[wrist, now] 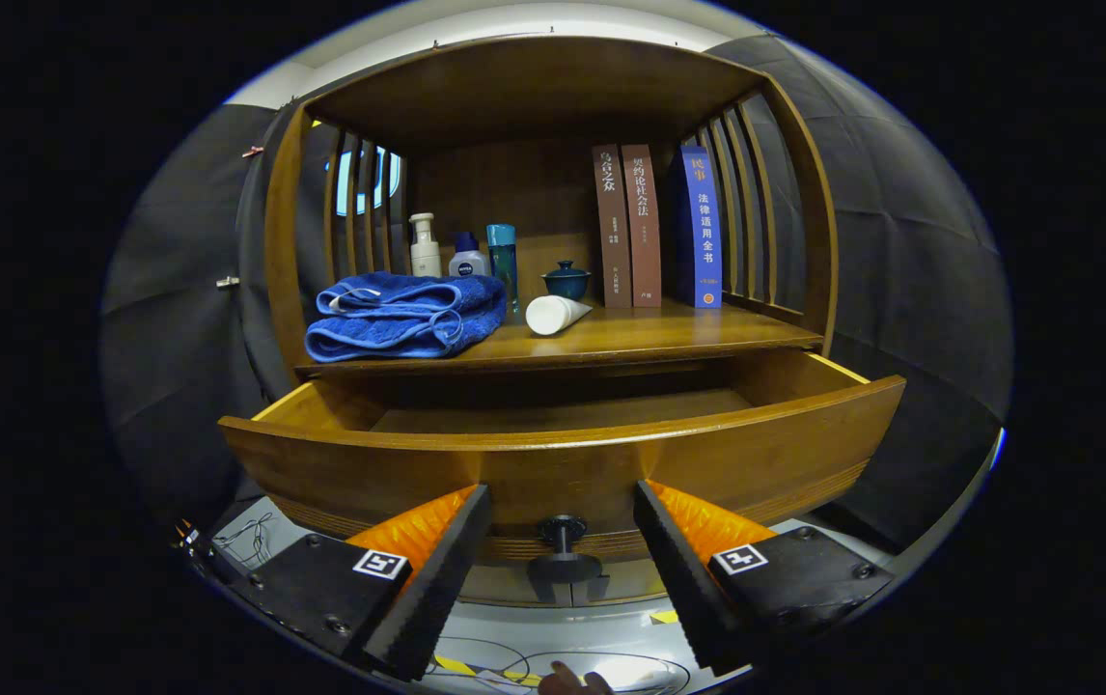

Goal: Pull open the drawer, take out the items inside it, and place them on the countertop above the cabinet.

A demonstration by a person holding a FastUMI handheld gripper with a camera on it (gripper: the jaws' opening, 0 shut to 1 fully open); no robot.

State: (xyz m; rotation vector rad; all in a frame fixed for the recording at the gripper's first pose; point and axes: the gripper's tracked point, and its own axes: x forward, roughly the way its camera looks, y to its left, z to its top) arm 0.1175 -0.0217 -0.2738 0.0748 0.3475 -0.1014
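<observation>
With the drawer [563,454] pulled out and its visible floor bare, towel [405,315] and tube [555,315] lie on the table [669,333] above; hand-held gripper [563,541] wide open, holding nothing, straddling the knob [563,531].

The drawer [563,454] and countertop [649,333] are polished wood with a soft sheen. The towel [403,314] is rough terry cloth. The tube [553,314] is matt plastic; the knob [563,531] is dark and smooth.
</observation>
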